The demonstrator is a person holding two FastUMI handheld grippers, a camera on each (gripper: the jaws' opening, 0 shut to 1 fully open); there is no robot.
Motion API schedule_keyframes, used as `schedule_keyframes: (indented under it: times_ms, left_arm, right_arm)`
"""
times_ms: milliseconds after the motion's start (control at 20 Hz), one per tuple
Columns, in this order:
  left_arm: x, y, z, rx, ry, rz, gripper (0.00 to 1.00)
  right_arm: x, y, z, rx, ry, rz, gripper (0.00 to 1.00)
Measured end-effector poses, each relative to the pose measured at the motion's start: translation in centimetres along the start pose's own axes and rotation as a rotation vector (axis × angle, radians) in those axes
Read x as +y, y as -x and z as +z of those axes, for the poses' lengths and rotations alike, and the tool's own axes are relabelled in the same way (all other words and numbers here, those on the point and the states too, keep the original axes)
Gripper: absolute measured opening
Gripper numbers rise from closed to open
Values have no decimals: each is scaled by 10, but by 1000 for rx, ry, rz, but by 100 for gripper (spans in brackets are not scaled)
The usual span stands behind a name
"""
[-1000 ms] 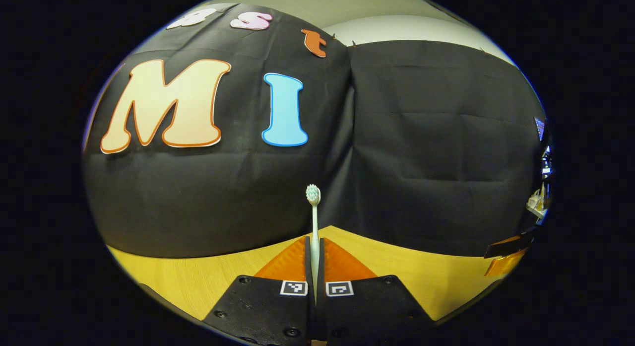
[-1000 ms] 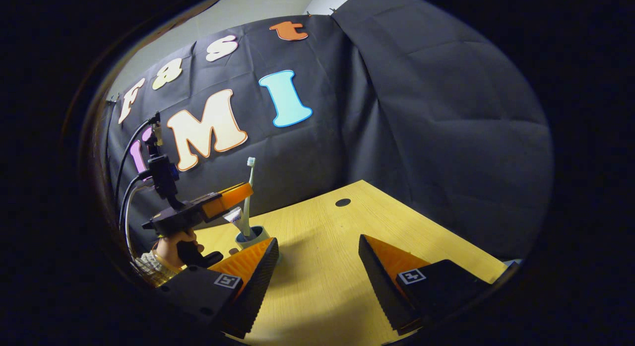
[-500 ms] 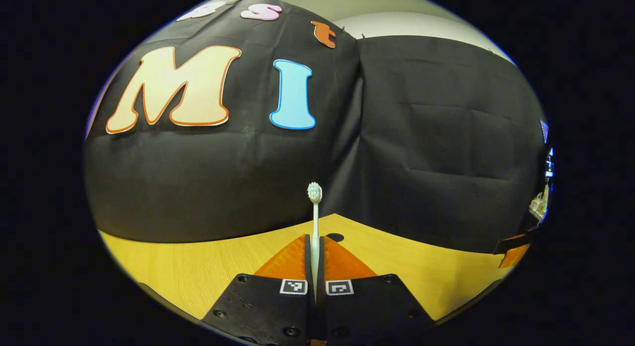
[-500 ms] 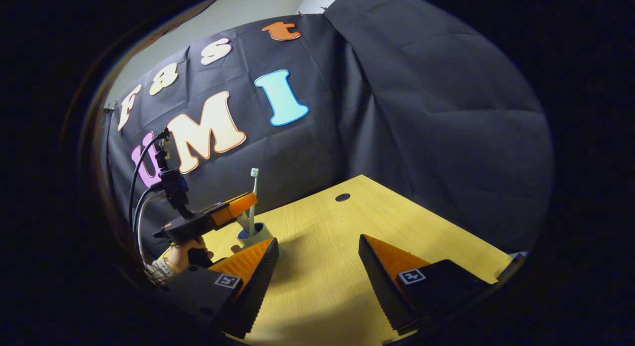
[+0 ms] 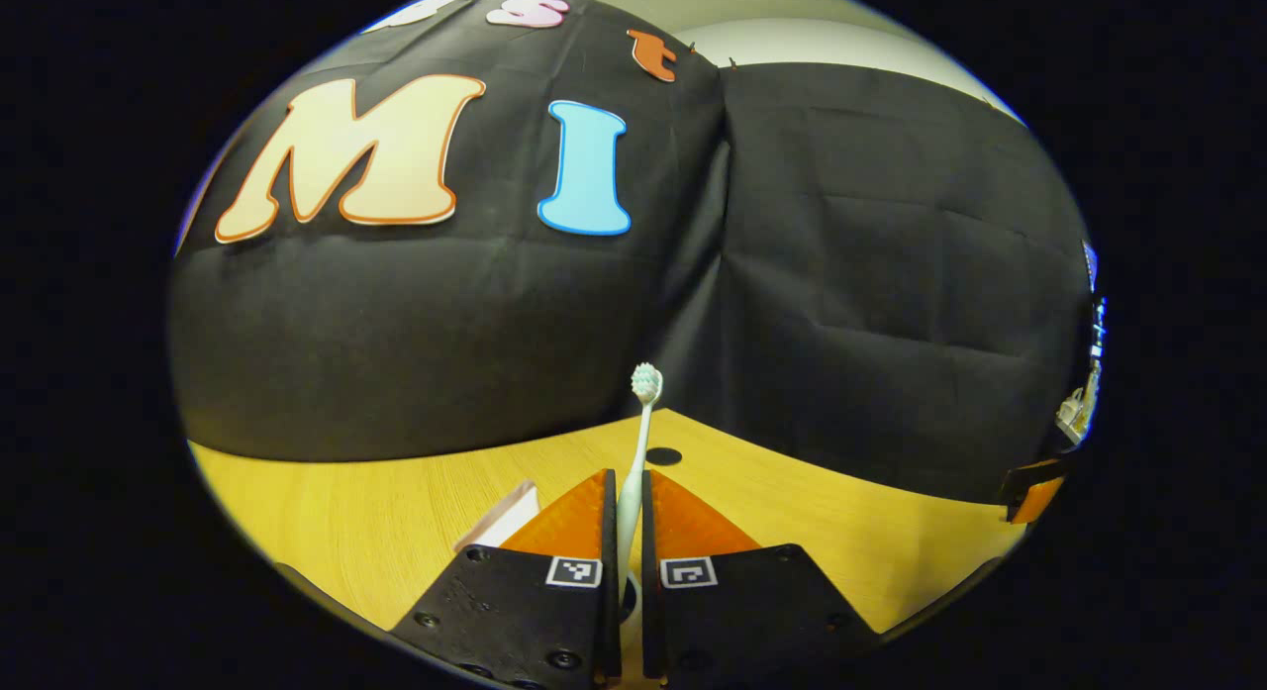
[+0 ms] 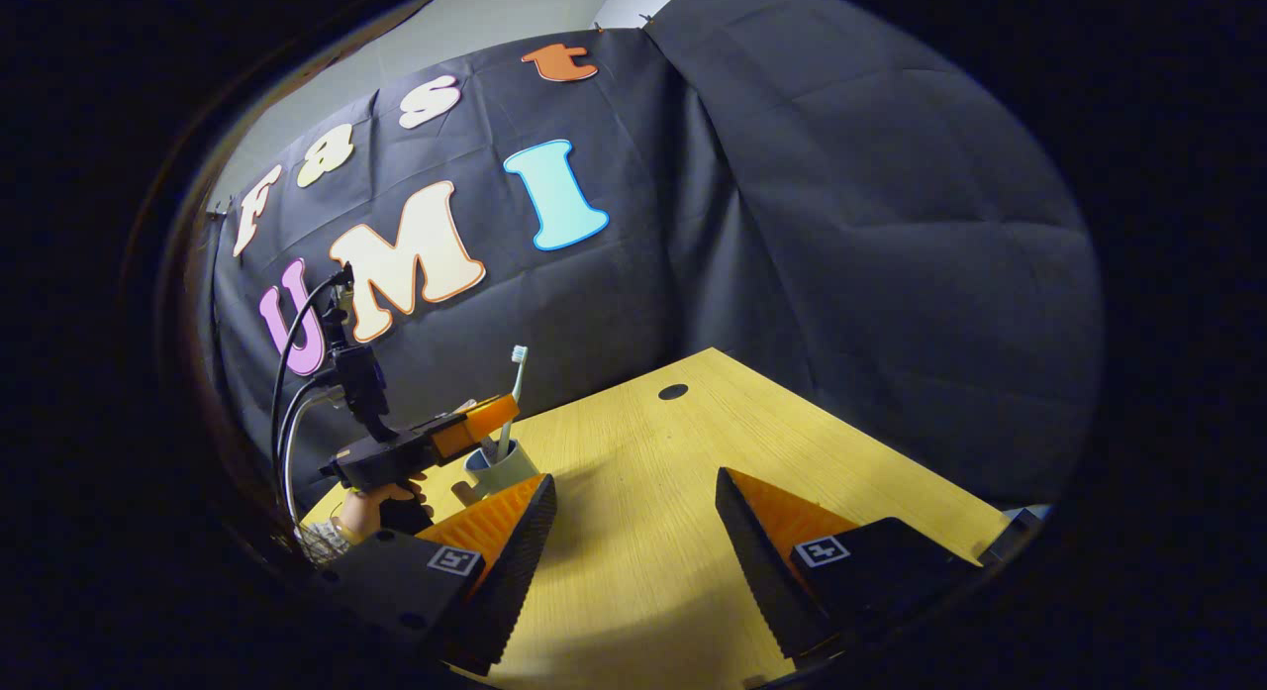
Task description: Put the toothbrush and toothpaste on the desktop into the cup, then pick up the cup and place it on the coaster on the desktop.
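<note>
Toothbrush lowered into the cup, toothpaste already inside.

In the left gripper view the left hand-held gripper (image 5: 622,532) has its ridged wedge fingers nearly together around the slim white toothbrush (image 5: 638,443), bristle head up, leaning slightly right; whether both fingers press on it I cannot tell. A flat toothpaste (image 5: 500,520) end pokes up beside the left finger. The right gripper view shows the round pale cup (image 6: 503,465) on the wood-grain tabletop (image 6: 653,492) with the brush handle standing in it, a hand (image 6: 371,504) holding that gripper. The right hand-held gripper (image 6: 633,517) is spread wide, empty. A dark round hole (image 6: 673,391) sits near the tabletop's far edge.
</note>
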State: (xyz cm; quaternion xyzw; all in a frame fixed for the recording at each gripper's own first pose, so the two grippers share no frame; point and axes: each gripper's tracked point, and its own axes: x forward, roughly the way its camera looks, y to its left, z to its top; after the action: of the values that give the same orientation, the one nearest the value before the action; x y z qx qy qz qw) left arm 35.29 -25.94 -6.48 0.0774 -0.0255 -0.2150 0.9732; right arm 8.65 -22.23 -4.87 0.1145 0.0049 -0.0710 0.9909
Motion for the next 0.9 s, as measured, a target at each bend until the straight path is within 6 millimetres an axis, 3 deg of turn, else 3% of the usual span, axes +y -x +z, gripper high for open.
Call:
schedule_keyframes:
  times_ms: [50,200,250,400,650,900]
  left_arm:
    - [-2,2,-1,1,6,-4,11]
    - [-7,4,-6,3,23,0,21]
    - [-7,5,-9,9,29,3,29]
    - [-12,11,-12,7,45,2,34]
    - [-18,18,-9,-19,-11,18,79]
    - [-23,32,9,-61,-33,28,87]
  right_arm:
    - [-1,0,-1,0,3,-1,95]
    - [-1,2,1,1,4,0,98]
    - [-2,3,0,1,4,0,98]
    - [-3,5,-3,4,1,1,98]
    - [1,9,-6,11,8,15,98]
    - [7,11,-7,20,2,34,98]
